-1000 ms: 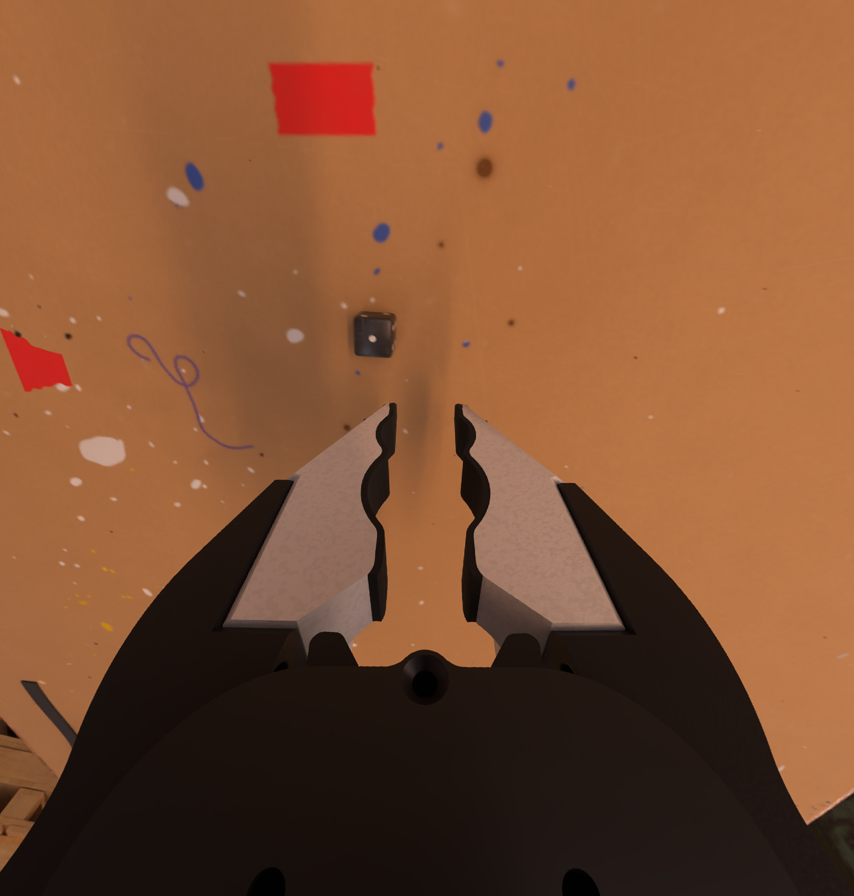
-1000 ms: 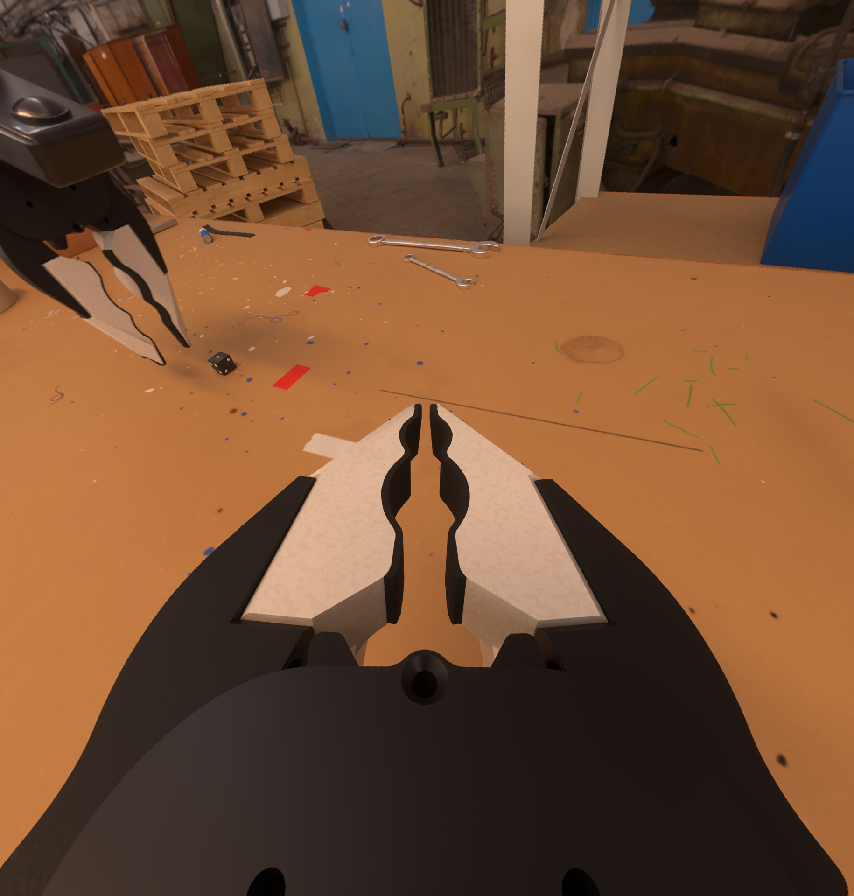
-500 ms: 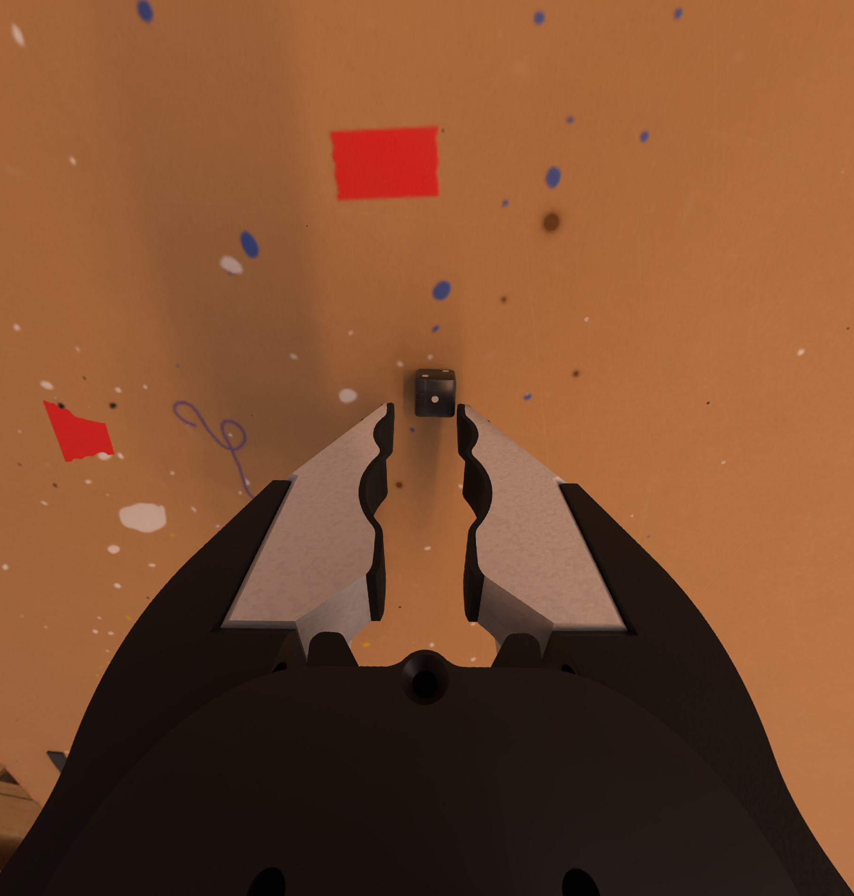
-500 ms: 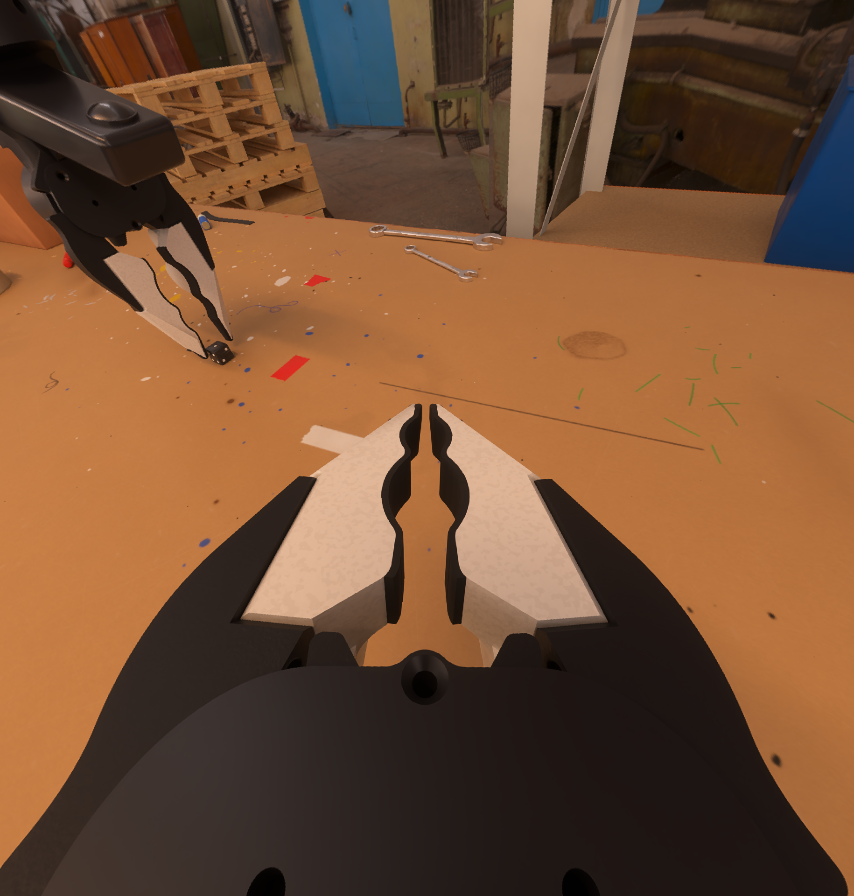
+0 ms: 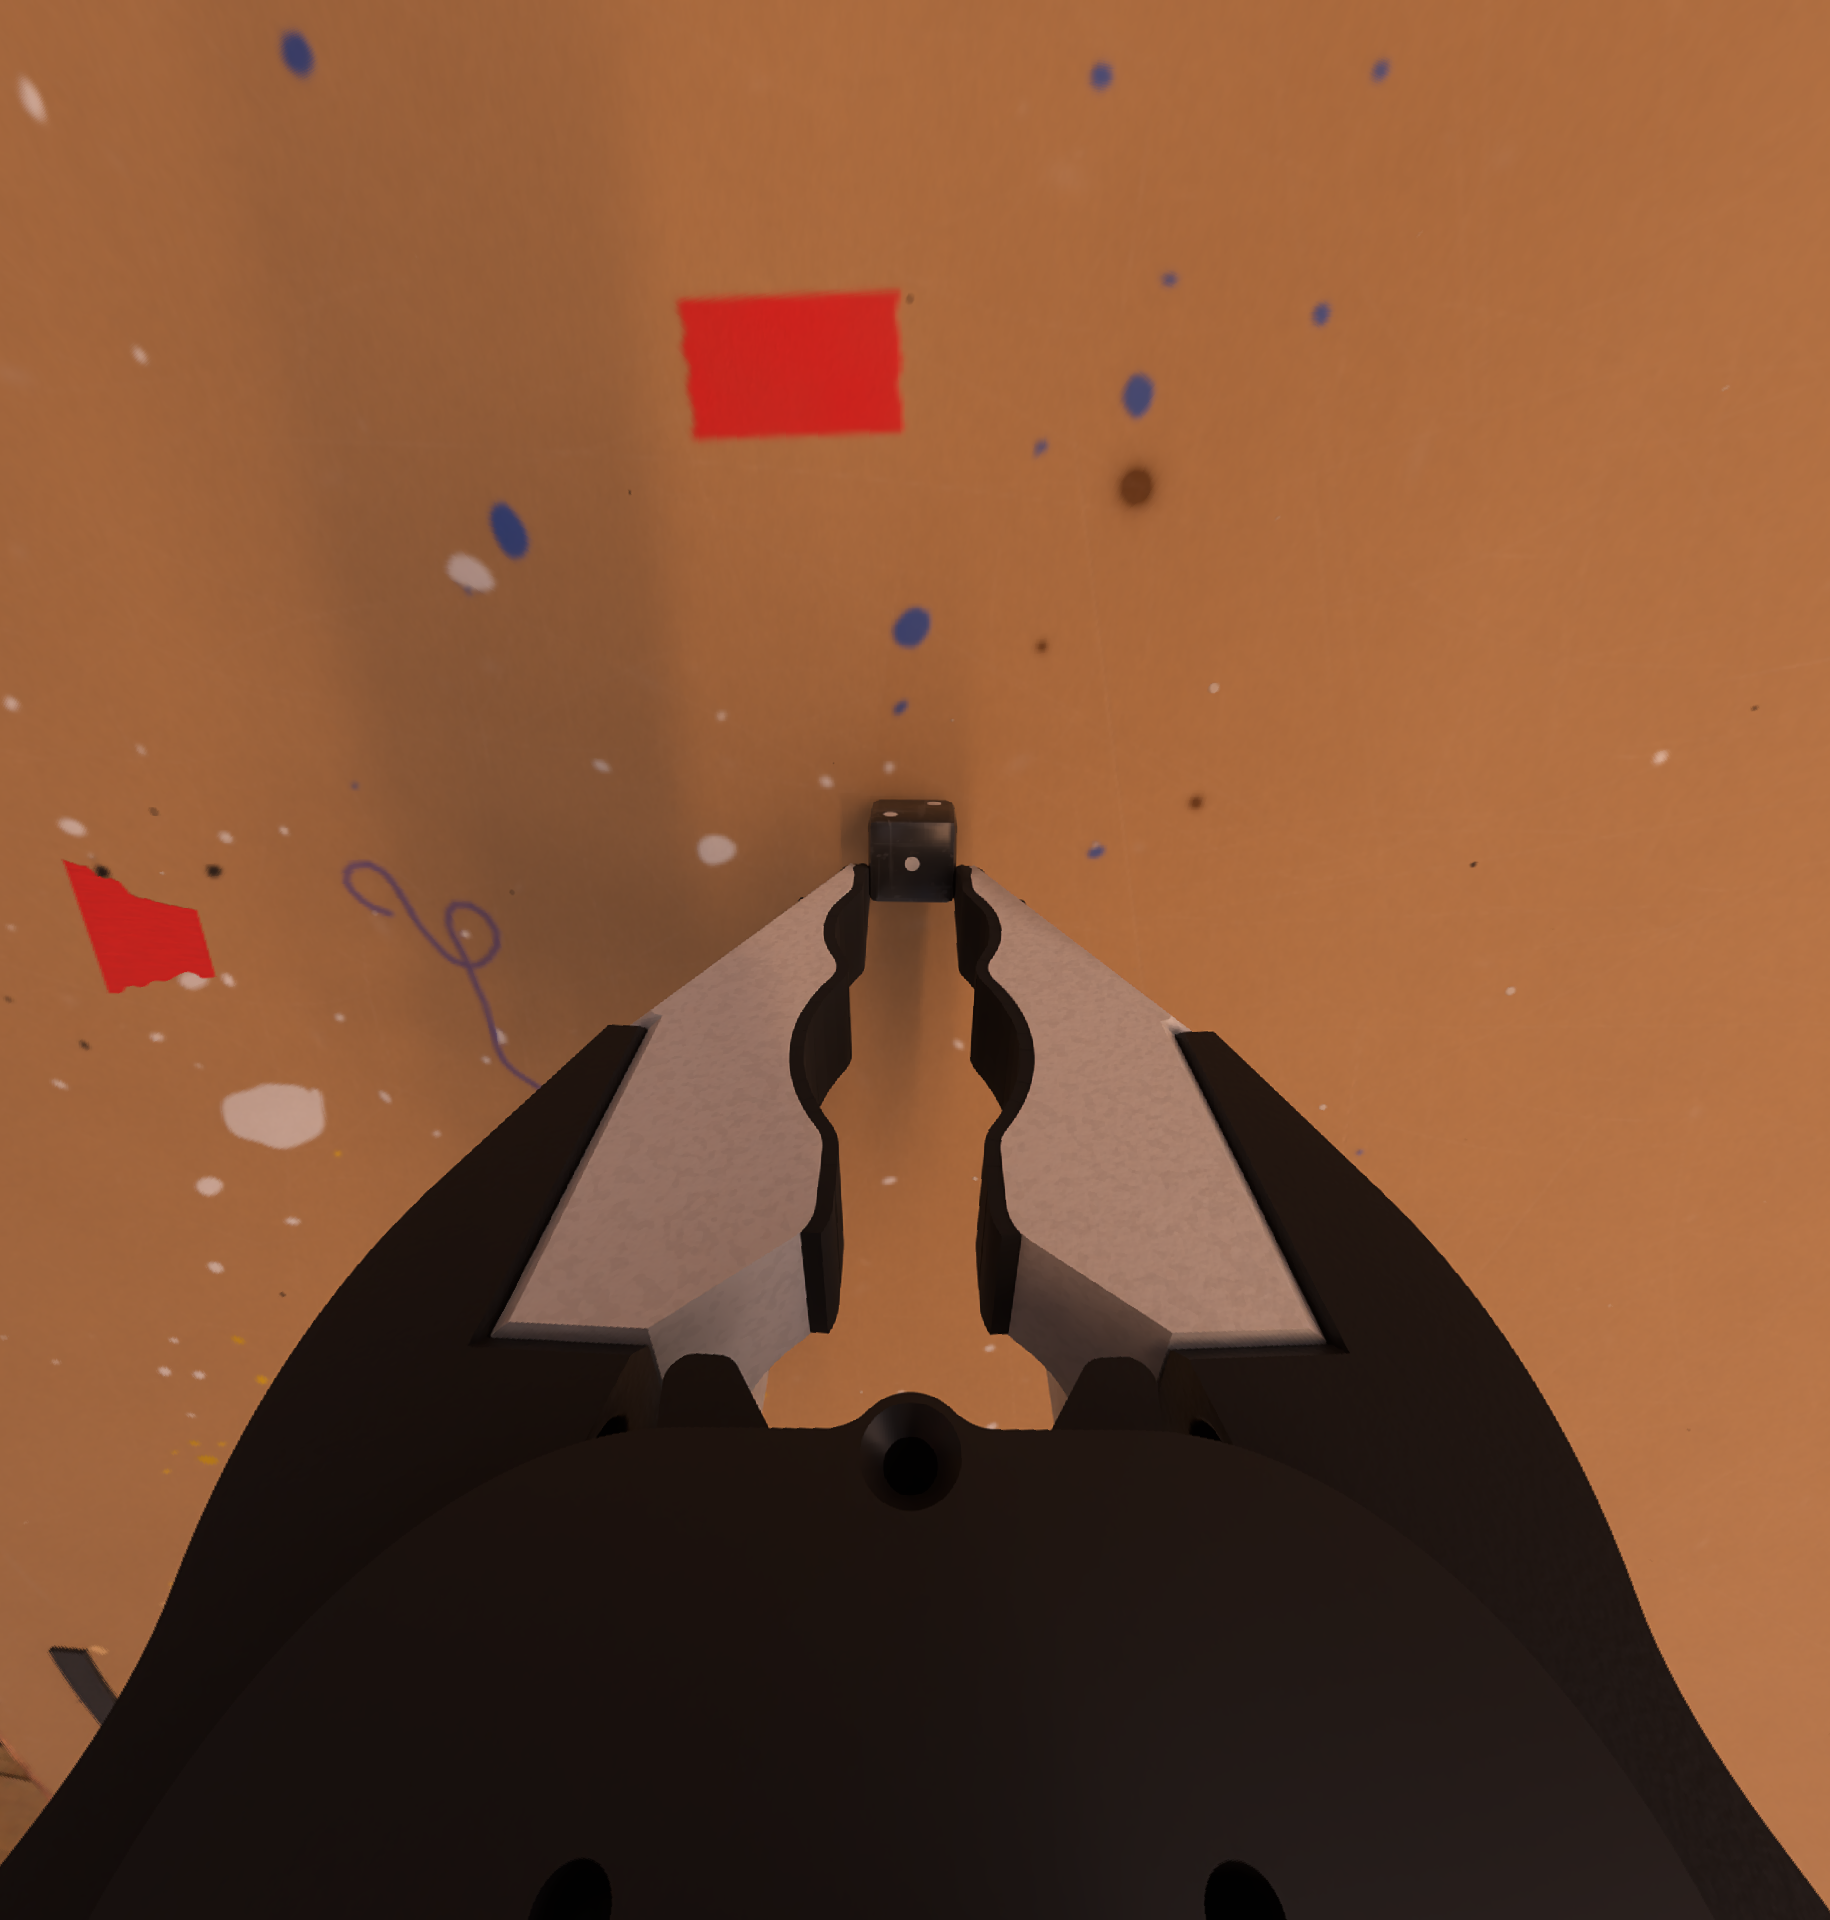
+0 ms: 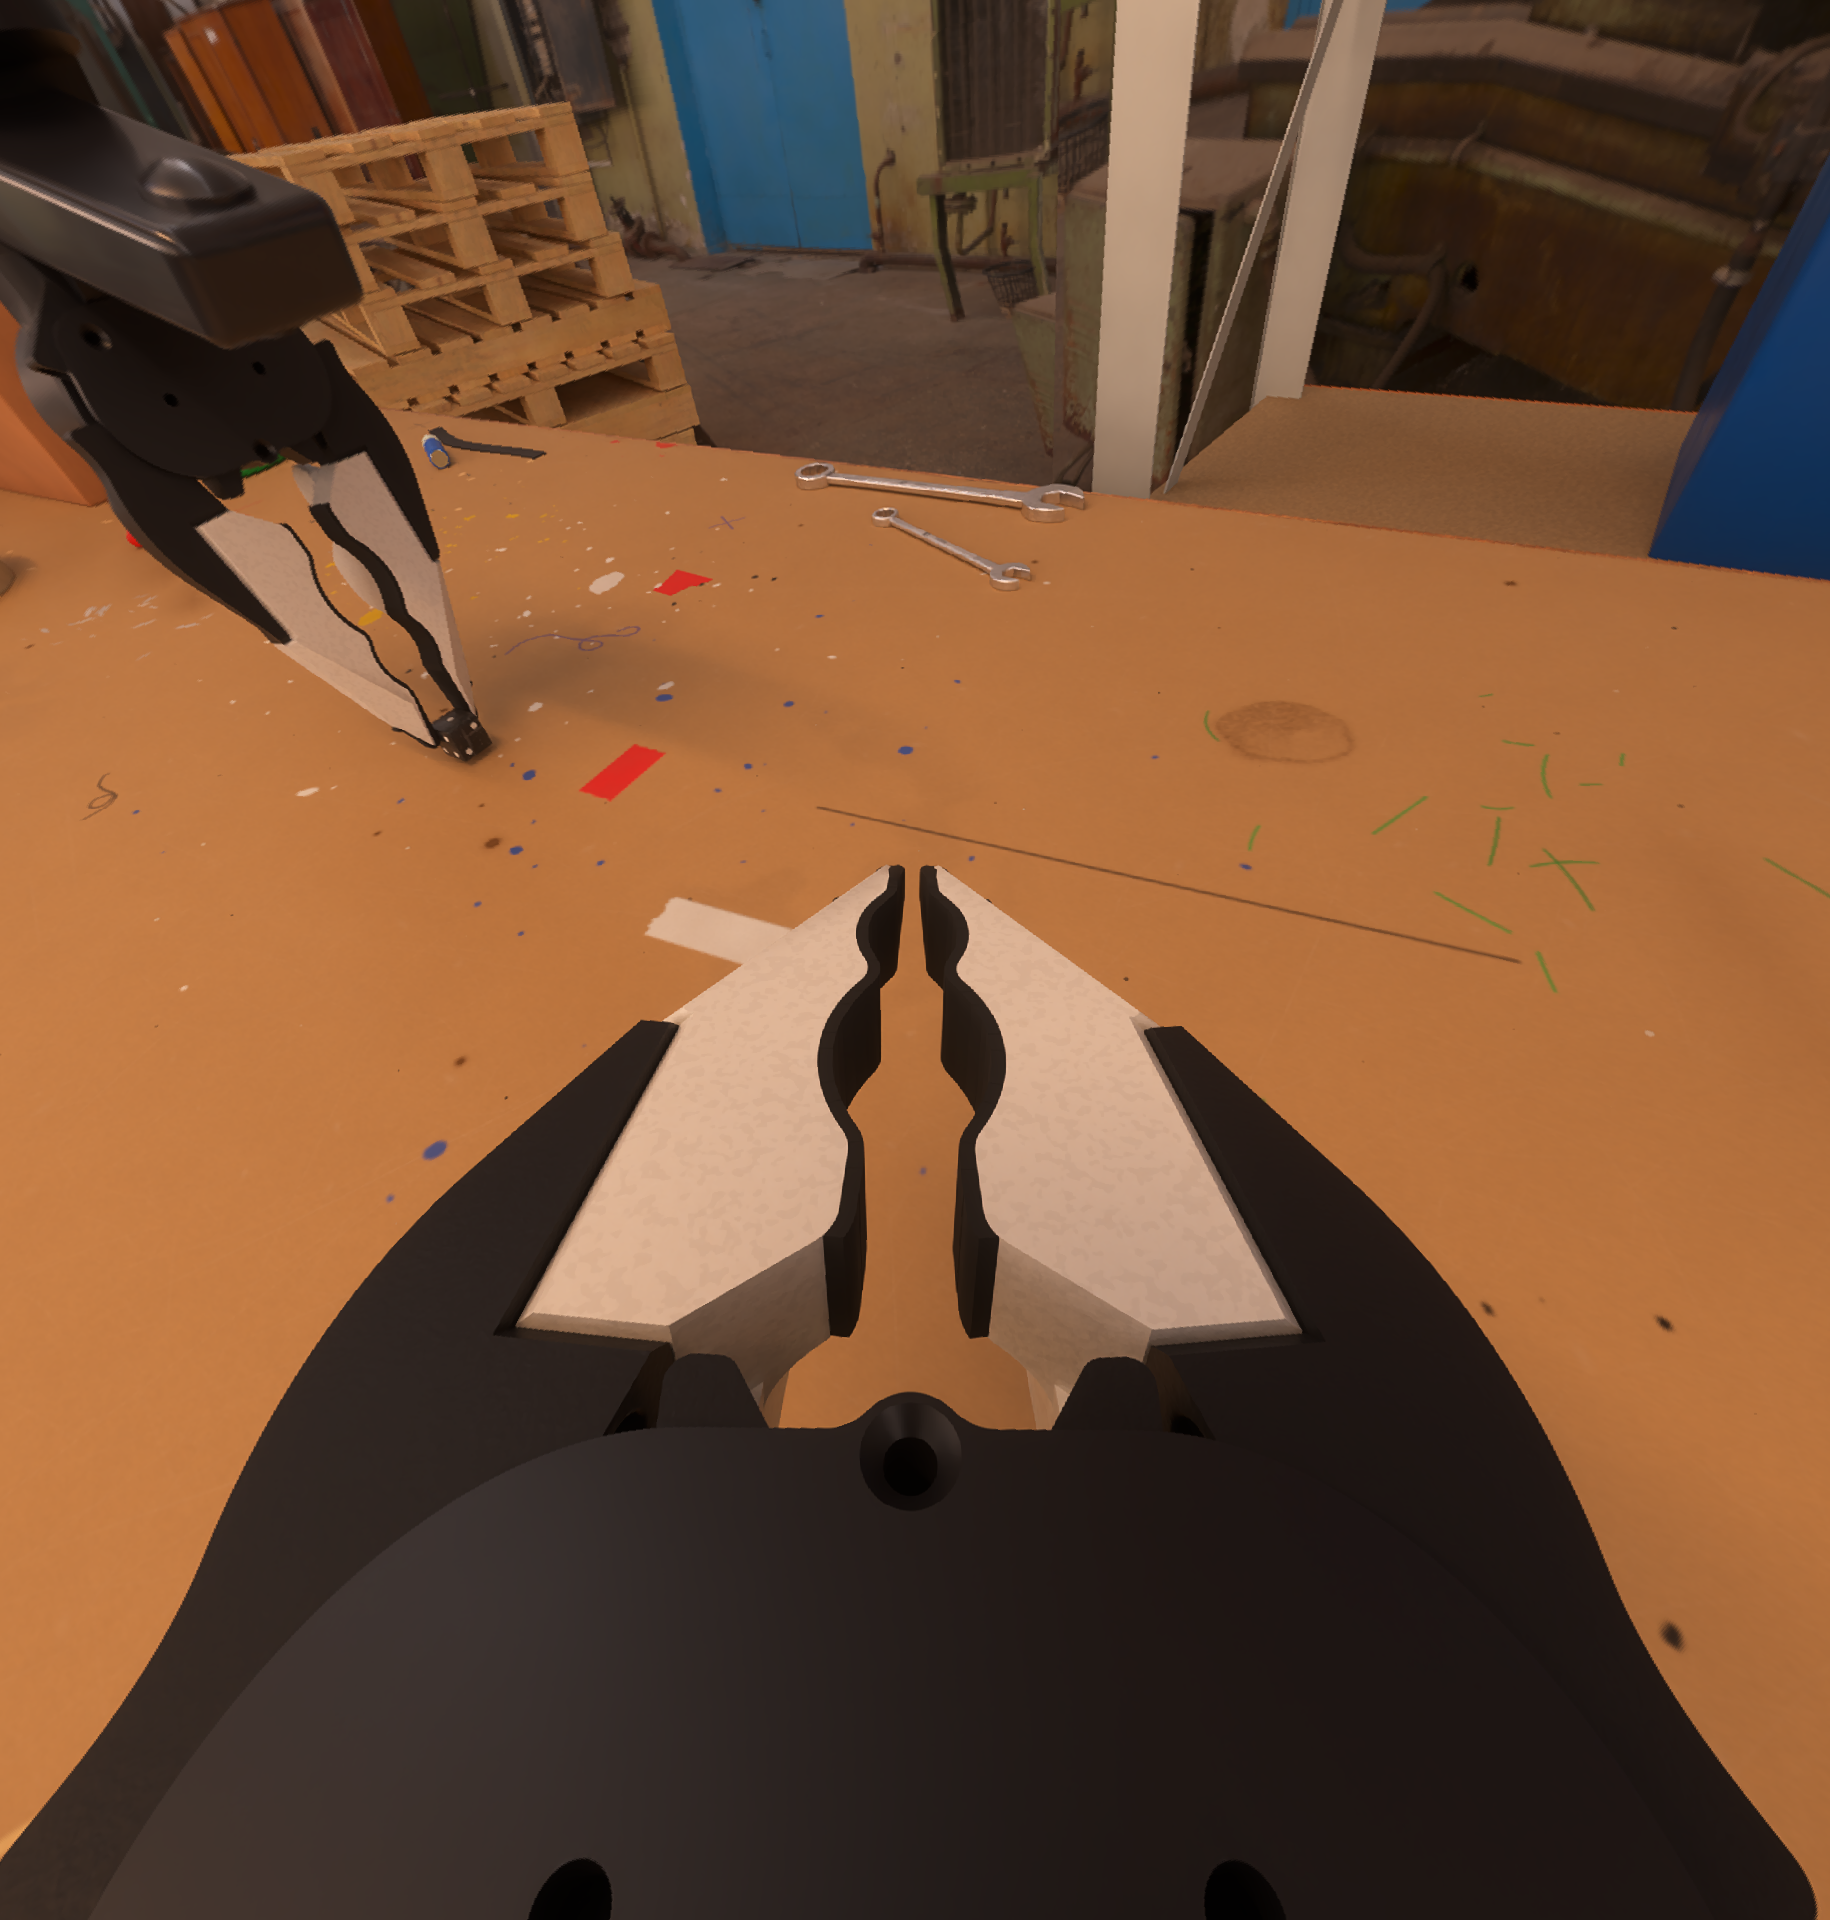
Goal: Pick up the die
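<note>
The die (image 5: 911,857) is small and black with white pips and sits on the orange table (image 5: 1410,935). My left gripper (image 5: 909,883) points steeply down at it, with a fingertip pressed against each side, so it is shut on the die at the very tips. The right wrist view shows the same at the far left: the left gripper (image 6: 454,732) holds the die (image 6: 466,736) down at the table surface. My right gripper (image 6: 912,873) is shut with only a thin slit between the tips, empty, and hovers low over the middle of the table.
Red tape patches (image 5: 791,364) (image 5: 137,925) lie past and left of the die. Two wrenches (image 6: 937,490) (image 6: 952,548) lie near the far edge. Wooden pallets (image 6: 475,260), a white post (image 6: 1139,239) and a blue bin (image 6: 1784,395) stand beyond the table.
My left gripper has come down and forward to the die and its fingers have narrowed onto it. The right gripper has barely moved.
</note>
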